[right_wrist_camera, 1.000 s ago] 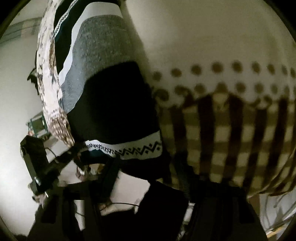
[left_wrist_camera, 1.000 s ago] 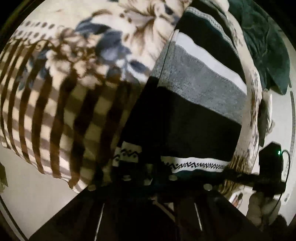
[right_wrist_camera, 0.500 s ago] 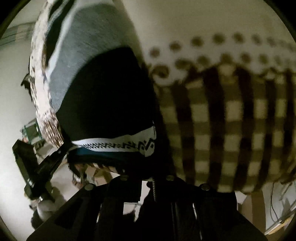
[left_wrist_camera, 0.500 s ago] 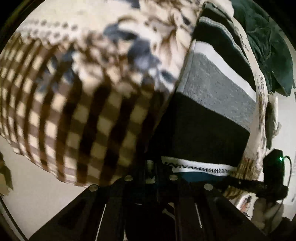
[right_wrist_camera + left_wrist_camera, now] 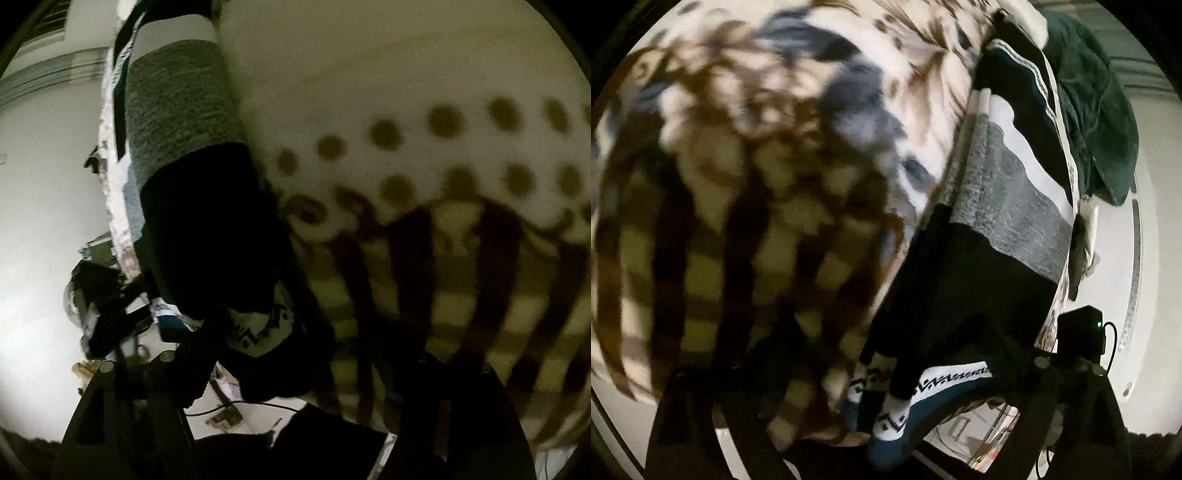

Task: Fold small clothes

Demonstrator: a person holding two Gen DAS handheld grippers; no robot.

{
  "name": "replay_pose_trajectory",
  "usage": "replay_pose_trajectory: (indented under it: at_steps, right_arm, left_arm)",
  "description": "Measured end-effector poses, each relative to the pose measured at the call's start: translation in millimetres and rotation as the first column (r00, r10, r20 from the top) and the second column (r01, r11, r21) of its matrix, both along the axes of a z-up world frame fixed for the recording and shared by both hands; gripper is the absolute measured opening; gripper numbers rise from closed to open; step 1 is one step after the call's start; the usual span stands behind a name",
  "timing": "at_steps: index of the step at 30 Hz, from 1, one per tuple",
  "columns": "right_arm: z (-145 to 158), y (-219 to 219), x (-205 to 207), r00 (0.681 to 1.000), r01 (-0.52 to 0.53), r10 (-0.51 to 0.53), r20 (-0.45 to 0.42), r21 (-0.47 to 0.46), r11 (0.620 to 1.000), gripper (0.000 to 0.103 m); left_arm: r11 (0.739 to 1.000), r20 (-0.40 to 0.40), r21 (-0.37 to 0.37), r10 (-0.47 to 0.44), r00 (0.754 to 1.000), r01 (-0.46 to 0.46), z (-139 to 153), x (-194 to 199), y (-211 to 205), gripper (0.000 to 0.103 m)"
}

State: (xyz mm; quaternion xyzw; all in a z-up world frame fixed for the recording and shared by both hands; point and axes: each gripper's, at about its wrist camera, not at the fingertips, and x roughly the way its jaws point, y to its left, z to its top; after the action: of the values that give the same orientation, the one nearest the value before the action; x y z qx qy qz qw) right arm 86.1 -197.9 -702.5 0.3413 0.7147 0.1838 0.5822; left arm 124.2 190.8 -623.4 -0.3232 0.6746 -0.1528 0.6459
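Lying on a cream blanket with brown checks, dots and blue-brown flowers point(image 5: 746, 192): a knit garment banded in black, grey and white with a zigzag hem point(image 5: 990, 236). Hem end lifted off the blanket at the near edge, bunched and hanging past the blanket's border over pale floor point(image 5: 1115, 258). Far end reaching toward a dark green cloth point(image 5: 1100, 110) at the blanket's back edge. Open floor along the garment's right side in the left view; wide bare blanket beside it in the right view.

Left tool point(image 5: 882, 417) low and close under the hem, teal-edged zigzag border point(image 5: 945, 380) caught at its tip; jaw gap hidden by cloth, so opening cannot be judged. Right tool point(image 5: 236, 354) tilted, dark fingers meeting the same hem point(image 5: 258, 332) from the other side; closure unclear in shadow.
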Motion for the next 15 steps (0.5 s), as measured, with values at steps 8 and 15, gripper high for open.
replay_pose_trajectory:
  at_steps: [8, 15]
  right_arm:
    - [-6.1, 15.8, 0.3, 1.0, 0.02, -0.02, 0.002, 0.144, 0.989, 0.078]
    - [-15.2, 50.9, 7.6, 1.0, 0.02, -0.016, -0.018, 0.277, 0.961, 0.03]
  left_arm:
    - [0.993, -0.007, -0.108, 0.046, 0.999, -0.046, 1.5, -9.9, 18.9, 0.094]
    - [0.992, -0.006, -0.124, 0.037, 0.999, -0.038, -6.2, -8.5, 21.3, 0.101]
